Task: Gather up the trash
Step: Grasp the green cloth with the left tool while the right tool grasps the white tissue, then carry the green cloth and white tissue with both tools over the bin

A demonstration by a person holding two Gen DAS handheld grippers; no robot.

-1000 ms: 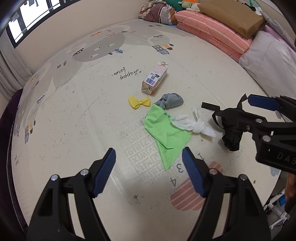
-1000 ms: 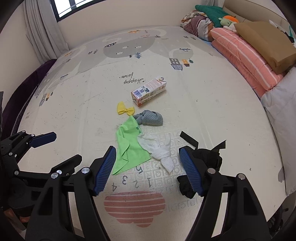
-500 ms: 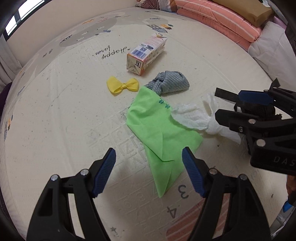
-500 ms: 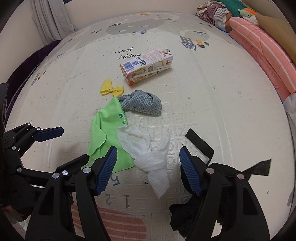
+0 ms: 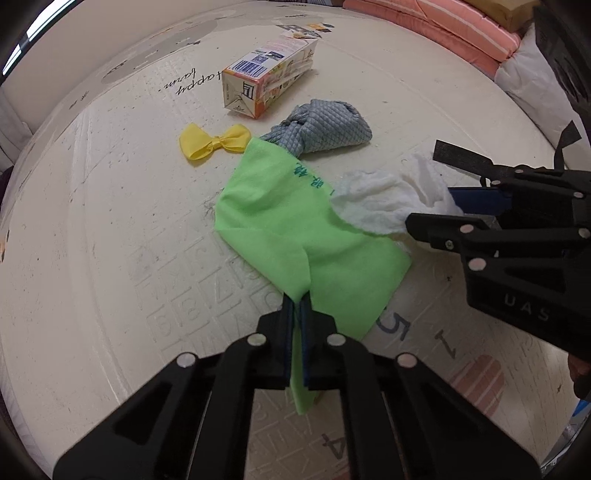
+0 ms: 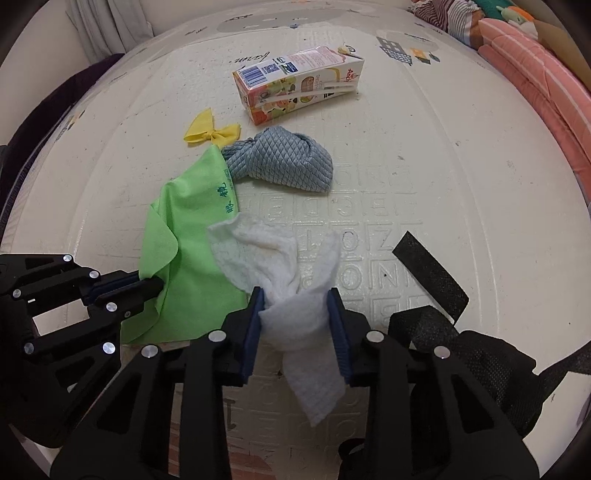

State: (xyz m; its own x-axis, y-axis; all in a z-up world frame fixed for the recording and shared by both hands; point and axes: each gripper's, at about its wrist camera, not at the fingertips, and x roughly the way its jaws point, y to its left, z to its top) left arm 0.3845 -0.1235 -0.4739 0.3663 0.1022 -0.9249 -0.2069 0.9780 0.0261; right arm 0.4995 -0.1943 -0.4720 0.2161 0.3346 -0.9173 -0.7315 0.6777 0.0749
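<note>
Trash lies on a cream play mat (image 5: 92, 221). My left gripper (image 5: 295, 308) is shut on the near edge of a green cloth (image 5: 295, 221), also in the right wrist view (image 6: 192, 229). My right gripper (image 6: 297, 306) is closed around a crumpled white tissue (image 6: 280, 258), pinching its twisted middle; the tissue shows in the left wrist view (image 5: 388, 199). Beyond lie a grey quilted cloth (image 6: 284, 162), a yellow bow (image 6: 212, 131) and a drink carton (image 6: 299, 81) on its side.
A black bag with straps (image 6: 461, 332) lies at the right next to my right gripper. Pink striped bedding (image 6: 535, 70) and pillows line the far right edge. A curtain (image 6: 107, 26) hangs at the far left wall.
Both grippers moved forward and down to the mat. The left one shut on the green cloth, the right one closed on the white tissue.
</note>
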